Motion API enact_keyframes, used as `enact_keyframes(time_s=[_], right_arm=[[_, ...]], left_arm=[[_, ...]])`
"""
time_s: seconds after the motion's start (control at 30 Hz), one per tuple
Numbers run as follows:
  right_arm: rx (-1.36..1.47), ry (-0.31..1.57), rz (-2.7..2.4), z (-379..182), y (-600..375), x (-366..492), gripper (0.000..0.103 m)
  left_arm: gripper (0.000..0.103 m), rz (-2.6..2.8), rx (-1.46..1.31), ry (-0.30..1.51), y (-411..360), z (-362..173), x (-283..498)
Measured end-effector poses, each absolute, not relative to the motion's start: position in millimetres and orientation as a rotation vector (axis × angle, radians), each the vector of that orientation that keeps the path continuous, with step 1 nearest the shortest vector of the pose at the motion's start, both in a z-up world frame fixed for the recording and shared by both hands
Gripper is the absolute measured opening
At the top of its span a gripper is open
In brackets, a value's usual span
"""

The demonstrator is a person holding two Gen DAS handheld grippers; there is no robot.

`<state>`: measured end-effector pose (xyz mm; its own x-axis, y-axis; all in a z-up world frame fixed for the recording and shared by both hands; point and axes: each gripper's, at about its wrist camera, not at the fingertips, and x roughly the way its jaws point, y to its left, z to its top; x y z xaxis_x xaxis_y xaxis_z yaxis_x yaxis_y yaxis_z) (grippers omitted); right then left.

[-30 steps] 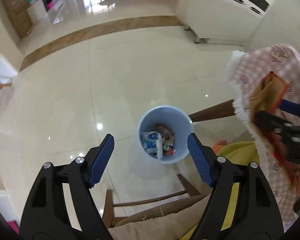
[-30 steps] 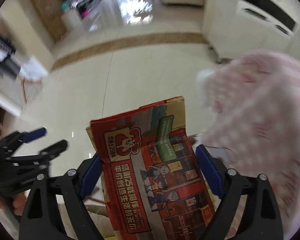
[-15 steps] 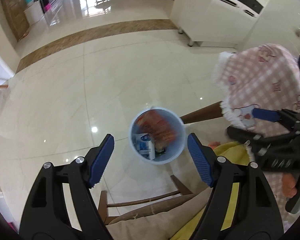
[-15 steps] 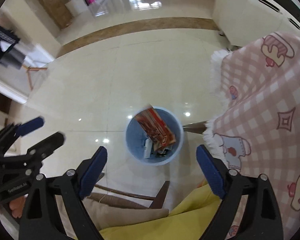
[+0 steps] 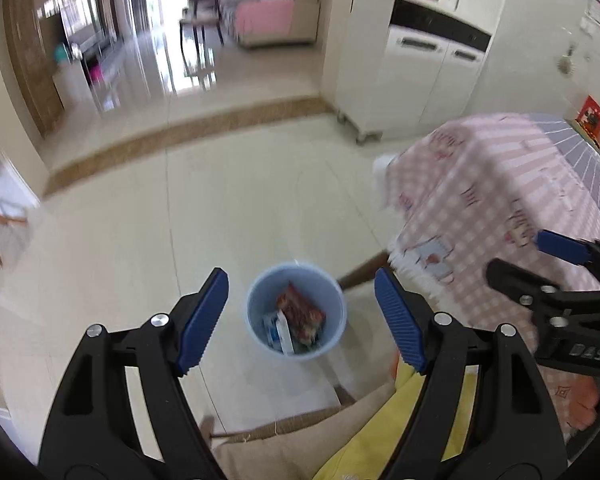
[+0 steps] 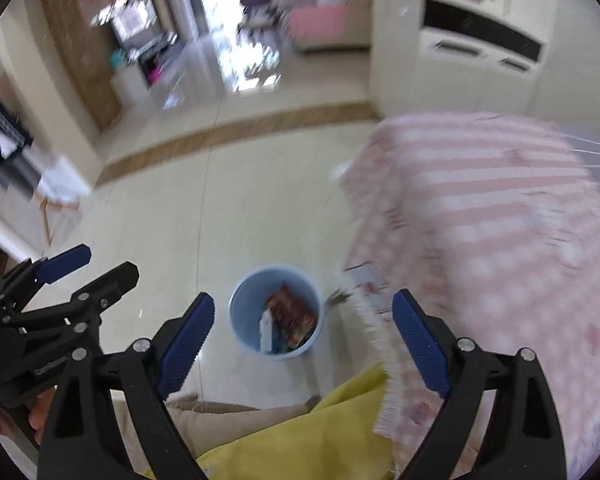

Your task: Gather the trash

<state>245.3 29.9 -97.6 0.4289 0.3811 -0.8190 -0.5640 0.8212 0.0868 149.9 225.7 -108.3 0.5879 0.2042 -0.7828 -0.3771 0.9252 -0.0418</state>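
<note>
1. Left wrist view: the left gripper (image 5: 300, 316) points down at the glossy cream floor (image 5: 148, 232), its blue-padded jaws spread wide with nothing between them but air. Framed in that gap stands the pale blue bin (image 5: 296, 312) on the tiles. Inside it a red printed wrapper (image 5: 302, 314) leans among white and blue packets (image 5: 278, 330). To the right, the table with the pink checked tablecloth (image 5: 480, 200) overhangs a brown wooden leg (image 5: 364, 274) just beside the bin. The right gripper (image 5: 540, 256) shows at the right edge over the cloth, empty. At the bottom lie a beige cushion (image 5: 284, 448) and yellow fabric (image 5: 384, 432).

2. Right wrist view: the right gripper (image 6: 304, 332) likewise gapes wide and holds nothing. The bin (image 6: 276, 312) sits on the floor between its fingers, the red wrapper (image 6: 290, 316) resting inside. The tablecloth (image 6: 480, 220) fills the right side, blurred. The left gripper (image 6: 92, 264) appears at the left, jaws apart and empty. White cabinets (image 6: 480, 60) stand against the far wall.
</note>
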Motion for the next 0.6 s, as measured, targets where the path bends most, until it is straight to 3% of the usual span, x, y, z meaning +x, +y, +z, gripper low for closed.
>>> enact_keyframes(time_s=[0.47, 0.6], right_arm=[[-0.090, 0.619, 0.334, -21, -124, 150, 0.094], [-0.040, 0.564, 0.251, -4, -157, 128, 0.094]], left_arm=[[0.076, 0.191, -0.088, 0.635, 92, -18, 81], [0.081, 0.147, -0.104, 0.562, 72, -1, 63]])
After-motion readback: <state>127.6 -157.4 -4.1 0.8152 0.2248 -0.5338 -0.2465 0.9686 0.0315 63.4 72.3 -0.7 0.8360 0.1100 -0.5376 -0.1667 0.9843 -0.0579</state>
